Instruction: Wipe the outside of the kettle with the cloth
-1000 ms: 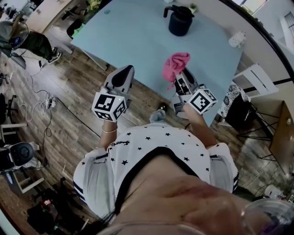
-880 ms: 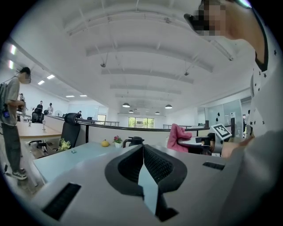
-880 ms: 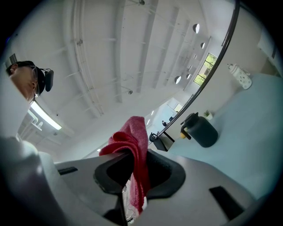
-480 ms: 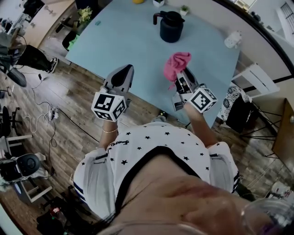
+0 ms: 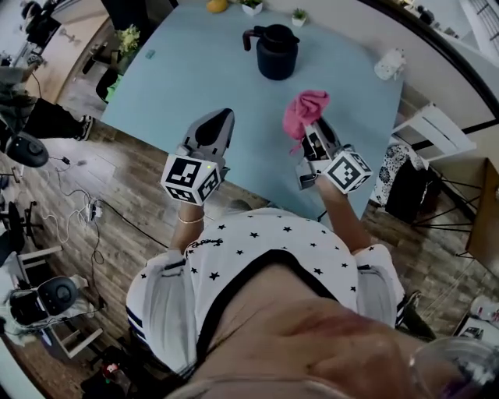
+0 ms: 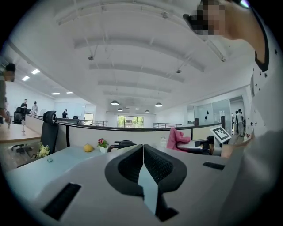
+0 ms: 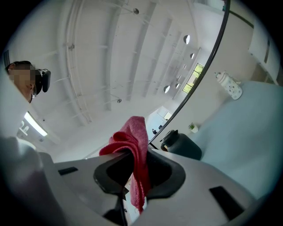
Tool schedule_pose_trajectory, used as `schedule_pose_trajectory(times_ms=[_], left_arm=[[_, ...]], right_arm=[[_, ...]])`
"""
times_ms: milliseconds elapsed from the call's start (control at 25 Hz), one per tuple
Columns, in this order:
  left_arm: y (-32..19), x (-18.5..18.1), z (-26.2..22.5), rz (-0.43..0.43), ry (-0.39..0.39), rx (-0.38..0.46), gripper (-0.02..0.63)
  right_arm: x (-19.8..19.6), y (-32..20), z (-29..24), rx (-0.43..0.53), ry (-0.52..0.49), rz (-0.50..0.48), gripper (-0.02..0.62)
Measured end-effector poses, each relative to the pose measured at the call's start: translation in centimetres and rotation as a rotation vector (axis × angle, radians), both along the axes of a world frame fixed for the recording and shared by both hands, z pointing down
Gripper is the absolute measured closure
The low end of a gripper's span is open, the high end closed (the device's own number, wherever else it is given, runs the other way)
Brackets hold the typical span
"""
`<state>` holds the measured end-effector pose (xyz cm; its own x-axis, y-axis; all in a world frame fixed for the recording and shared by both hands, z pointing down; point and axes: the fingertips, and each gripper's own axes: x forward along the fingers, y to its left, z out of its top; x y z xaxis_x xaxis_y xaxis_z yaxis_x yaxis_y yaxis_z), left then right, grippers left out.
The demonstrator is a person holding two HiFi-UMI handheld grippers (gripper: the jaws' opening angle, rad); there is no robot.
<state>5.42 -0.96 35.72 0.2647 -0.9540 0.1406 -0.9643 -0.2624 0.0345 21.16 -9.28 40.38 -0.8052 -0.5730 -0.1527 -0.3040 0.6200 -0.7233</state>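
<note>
Kettle (image 5: 277,53) stands upright on the tabletop (image 5: 195,78), well ahead and slightly left of the right gripper (image 5: 310,132), whose jaws pinch the pink cloth (image 5: 306,109); the left gripper (image 5: 215,125), similarly distant, has jaws pressed together, empty.

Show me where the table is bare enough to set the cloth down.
Bare: the table stretch between kettle and left gripper, and between kettle and bottle. Crowded: the far edge, with fruit, plants and kettle.
</note>
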Motion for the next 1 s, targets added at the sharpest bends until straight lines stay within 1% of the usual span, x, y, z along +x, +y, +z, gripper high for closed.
schedule_pose_trajectory(times_ms=[80, 160, 360, 560, 760, 920, 1000], left_arm=[[-0.9, 0.0, 0.1, 0.023, 0.004, 0.002, 0.577], [-1.9, -0.8, 0.4, 0.039, 0.017, -0.007, 0.577], [-4.5, -3.6, 0.9, 0.104, 0.030, -0.031, 0.577], [-8.1, -7.7, -0.6, 0.166, 0.012, 0.000, 0.577], [-11.6, -10.5, -1.0, 0.233, 0.017, 0.011, 0.577], [-13.4, -12.1, -0.2, 0.271, 0.039, -0.010, 0.577], [-14.1, -12.5, 0.2, 0.292, 0.039, -0.027, 0.577]], right_arm=[[0.0, -0.6, 0.0, -0.002, 0.005, 0.020, 0.529], [-0.3, -1.5, -0.1, 0.001, 0.013, 0.039, 0.529], [-1.5, -4.5, 0.1, -0.002, 0.079, 0.137, 0.532], [-3.8, -7.7, -0.6, 0.009, 0.112, 0.250, 0.534], [-4.7, -11.1, 0.0, -0.035, 0.146, 0.381, 0.538], [-5.2, -13.7, 0.8, -0.067, 0.187, 0.455, 0.538], [-5.1, -15.0, 1.7, -0.103, 0.193, 0.499, 0.538]])
